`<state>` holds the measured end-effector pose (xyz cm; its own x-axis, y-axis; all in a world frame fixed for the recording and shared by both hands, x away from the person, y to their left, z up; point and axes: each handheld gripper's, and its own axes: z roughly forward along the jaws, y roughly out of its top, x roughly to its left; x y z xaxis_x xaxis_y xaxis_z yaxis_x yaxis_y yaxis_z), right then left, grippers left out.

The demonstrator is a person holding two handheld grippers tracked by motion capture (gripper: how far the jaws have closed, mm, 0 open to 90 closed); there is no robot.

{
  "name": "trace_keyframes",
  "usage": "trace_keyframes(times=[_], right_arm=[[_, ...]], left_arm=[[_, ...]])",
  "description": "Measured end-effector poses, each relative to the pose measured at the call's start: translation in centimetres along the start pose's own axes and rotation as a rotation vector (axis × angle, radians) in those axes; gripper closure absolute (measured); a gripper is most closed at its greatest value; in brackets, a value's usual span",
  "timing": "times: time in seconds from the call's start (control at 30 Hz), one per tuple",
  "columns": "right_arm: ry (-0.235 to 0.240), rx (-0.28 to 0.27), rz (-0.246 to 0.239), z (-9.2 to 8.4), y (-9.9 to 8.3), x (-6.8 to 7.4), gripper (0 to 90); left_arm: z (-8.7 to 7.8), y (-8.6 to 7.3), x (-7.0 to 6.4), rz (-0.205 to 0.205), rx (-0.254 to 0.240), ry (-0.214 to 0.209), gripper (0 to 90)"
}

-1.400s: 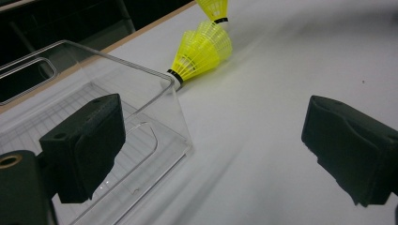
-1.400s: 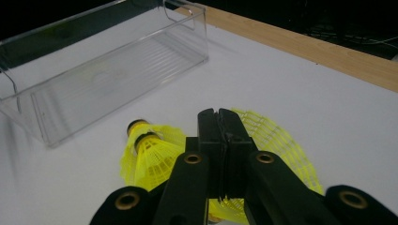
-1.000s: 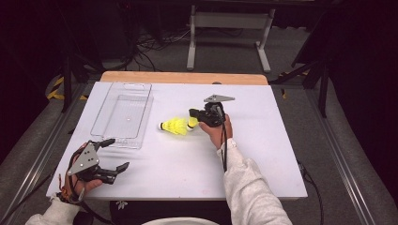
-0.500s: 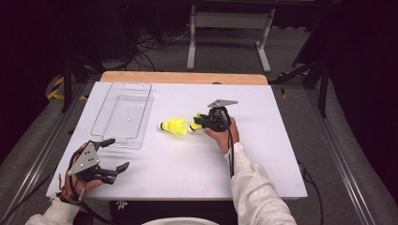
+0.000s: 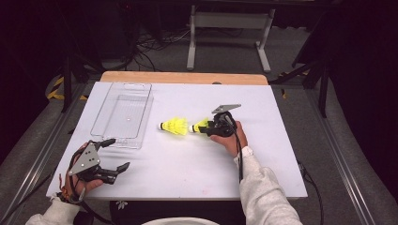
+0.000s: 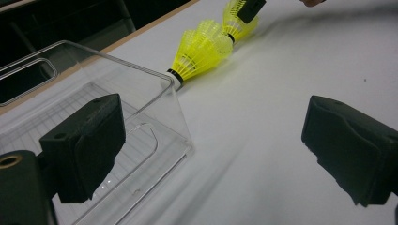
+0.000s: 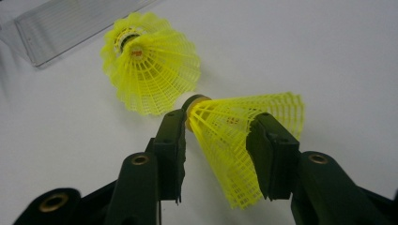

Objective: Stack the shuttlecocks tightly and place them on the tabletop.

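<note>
Up close | right tool (image 7: 216, 136) astride second shuttlecock (image 7: 244, 140), jaws just opening

I'm working over a white tabletop (image 5: 187, 164) with a strip of bare wood (image 5: 183, 78) along its far edge. On it, toward the far left, lies a clear plastic tray (image 5: 123, 115), long side running away from me, nothing in it that I can make out. Near the middle lie two yellow shuttlecocks on their sides, almost in a line: the left shuttlecock (image 5: 174, 126) has its cork tip pointing left toward the tray, and the right shuttlecock (image 5: 199, 126) rests just beside its skirt, cork tip toward it, possibly touching.
</note>
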<state>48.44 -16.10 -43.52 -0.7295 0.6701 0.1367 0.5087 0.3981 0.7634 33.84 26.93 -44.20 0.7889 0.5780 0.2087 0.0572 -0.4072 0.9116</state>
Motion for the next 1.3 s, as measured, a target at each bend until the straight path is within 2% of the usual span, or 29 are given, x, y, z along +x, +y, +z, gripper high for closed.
trace_keyframes(times=[0.47, 0.5, 0.53, 0.73, 0.87, 0.9, 0.97, 1.0, 1.3], right_arm=[[0.034, 0.059, -0.022, 0.3, -0.8, 0.0, 62.2], [0.028, 0.076, -0.043, 0.4, -1.0, 0.1, 63.7], [0.025, 0.081, -0.044, 0.4, -1.0, 0.1, 65.1], [0.01, 0.08, -0.069, 0.4, -1.1, 0.2, 70.0], [0.006, 0.079, -0.09, 0.3, -1.1, 0.4, 76.4], [0.006, 0.077, -0.11, 0.3, -1.1, 0.6, 81.2], [0.004, 0.077, -0.117, 0.3, -1.1, 0.7, 83.0], [0.006, 0.076, -0.13, 0.3, -1.0, 0.8, 87.1], [0.0, 0.073, -0.166, 0.2, -1.0, 1.2, 89.6]], left_arm=[[0.0, 0.0, 0.0, 0.005, 0.003, -0.001, 7.5], [0.0, 0.0, 0.0, 0.005, 0.003, -0.001, 7.5], [0.0, 0.0, 0.0, 0.005, 0.003, -0.001, 7.5], [0.1, 0.0, 0.0, 0.005, 0.008, -0.003, 7.5], [0.1, 0.0, 0.0, 0.005, 0.006, -0.002, 7.5], [0.1, 0.0, -0.1, 0.004, 0.007, -0.001, 7.5], [0.1, 0.0, 0.0, 0.005, 0.007, -0.003, 7.5], [0.1, 0.0, 0.0, 0.005, 0.007, -0.002, 7.5], [0.1, 0.0, 0.0, 0.005, 0.007, -0.002, 7.5]])
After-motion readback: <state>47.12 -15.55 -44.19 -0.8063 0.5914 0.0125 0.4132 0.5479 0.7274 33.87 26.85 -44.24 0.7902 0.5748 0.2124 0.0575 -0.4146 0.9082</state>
